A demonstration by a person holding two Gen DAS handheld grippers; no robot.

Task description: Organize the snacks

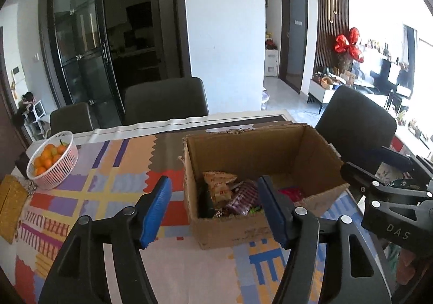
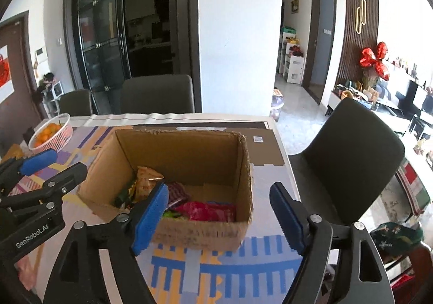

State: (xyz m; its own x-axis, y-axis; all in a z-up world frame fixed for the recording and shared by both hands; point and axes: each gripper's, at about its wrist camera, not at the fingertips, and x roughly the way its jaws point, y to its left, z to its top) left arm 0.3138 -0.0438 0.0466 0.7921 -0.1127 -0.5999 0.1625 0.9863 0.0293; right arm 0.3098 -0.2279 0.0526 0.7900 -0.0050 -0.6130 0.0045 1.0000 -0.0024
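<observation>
**Mia:** Where are the snacks?

**Ben:** In the brown cardboard box point(image 2: 189, 231) on the worktop point(image 1: 189, 271). I see an orange snack bag point(image 1: 219, 182) leaning at the left side, a purple checked packet point(image 1: 243, 195) next to it, and a red packet point(image 2: 205, 210) lying flat near the front. There are some green bits too, but they are too small to tell.

**Mia:** What are the claws doing?

**Ben:** The left claw point(image 1: 215, 209) is wide apart with nothing in it. It hangs in front of the box, over its left half. The right claw point(image 2: 219, 216) is wide apart too — also with nothing in it — and it hangs in front of the box's right half. The two sit side by side, near each other but not touching.

**Mia:** What else is around?

**Ben:** A bright patchwork cloth point(image 1: 113, 176) covers the worktop. A white basket point(image 1: 65, 168) full of little oranges point(image 1: 46, 159) stands far off to the left, well apart from the box. A yellow box point(image 1: 10, 206) lies at the left edge, near the basket. Dark chairs stand around the worktop — one chair point(image 2: 360, 157) at the right end and two across it.

**Mia:** Is anything in the way?

**Ben:** Only the box's front wall stands between the claws and the snacks. The top of the box is open.
</observation>
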